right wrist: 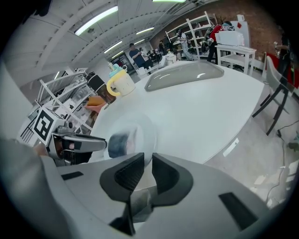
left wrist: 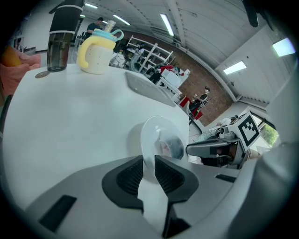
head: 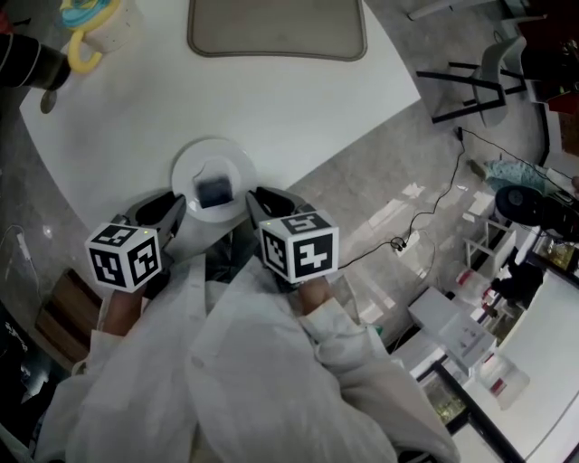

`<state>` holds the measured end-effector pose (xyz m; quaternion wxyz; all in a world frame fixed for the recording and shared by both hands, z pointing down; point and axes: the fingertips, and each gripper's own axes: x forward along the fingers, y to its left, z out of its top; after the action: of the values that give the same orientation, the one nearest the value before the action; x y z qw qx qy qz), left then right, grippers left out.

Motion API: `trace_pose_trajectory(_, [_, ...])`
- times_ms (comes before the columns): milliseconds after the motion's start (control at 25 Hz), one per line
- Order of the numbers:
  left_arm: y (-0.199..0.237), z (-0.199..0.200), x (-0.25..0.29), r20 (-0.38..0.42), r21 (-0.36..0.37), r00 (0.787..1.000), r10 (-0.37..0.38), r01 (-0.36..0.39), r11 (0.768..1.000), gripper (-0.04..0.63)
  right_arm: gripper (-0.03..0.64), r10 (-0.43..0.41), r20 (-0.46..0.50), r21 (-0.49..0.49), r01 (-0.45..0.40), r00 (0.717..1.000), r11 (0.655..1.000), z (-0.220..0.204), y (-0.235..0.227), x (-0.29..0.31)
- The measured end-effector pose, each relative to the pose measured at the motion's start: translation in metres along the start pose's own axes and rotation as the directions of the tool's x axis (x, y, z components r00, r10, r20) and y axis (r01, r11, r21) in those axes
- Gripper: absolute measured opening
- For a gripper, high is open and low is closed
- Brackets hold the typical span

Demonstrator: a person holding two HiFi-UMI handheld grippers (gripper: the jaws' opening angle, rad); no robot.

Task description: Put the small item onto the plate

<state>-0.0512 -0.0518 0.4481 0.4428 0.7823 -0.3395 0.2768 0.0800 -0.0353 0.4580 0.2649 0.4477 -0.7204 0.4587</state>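
Note:
A small white plate (head: 194, 163) lies near the front edge of the white round table (head: 317, 99), with a small dark item (head: 214, 192) on it. My left gripper (head: 177, 206) is at the plate's left rim and my right gripper (head: 254, 197) at its right rim. In the left gripper view the plate's rim (left wrist: 152, 135) runs between the jaws of the left gripper (left wrist: 148, 170), which are shut on it, and the item (left wrist: 174, 147) lies just beyond. In the right gripper view the right gripper (right wrist: 146, 170) stands narrow at the edge of the blurred plate (right wrist: 140, 130).
At the table's far side lie a grey tray (head: 277, 27), a cream cup with a yellow handle (head: 90, 27), a dark bottle (head: 32, 63) and a coin-like disc (head: 47, 101). The table edge curves off to the right, with chairs and cables on the floor there.

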Motion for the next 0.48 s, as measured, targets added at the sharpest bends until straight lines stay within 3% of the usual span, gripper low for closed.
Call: trace_pose_trajectory(480, [0.002, 0.011, 0.014, -0.008, -0.004, 0.999, 0.032, -0.032, 0.999, 0.081, 0.058, 0.031, 0.02, -0.034, -0.03, 0.999, 0.999, 0.031, -0.015, 0.01])
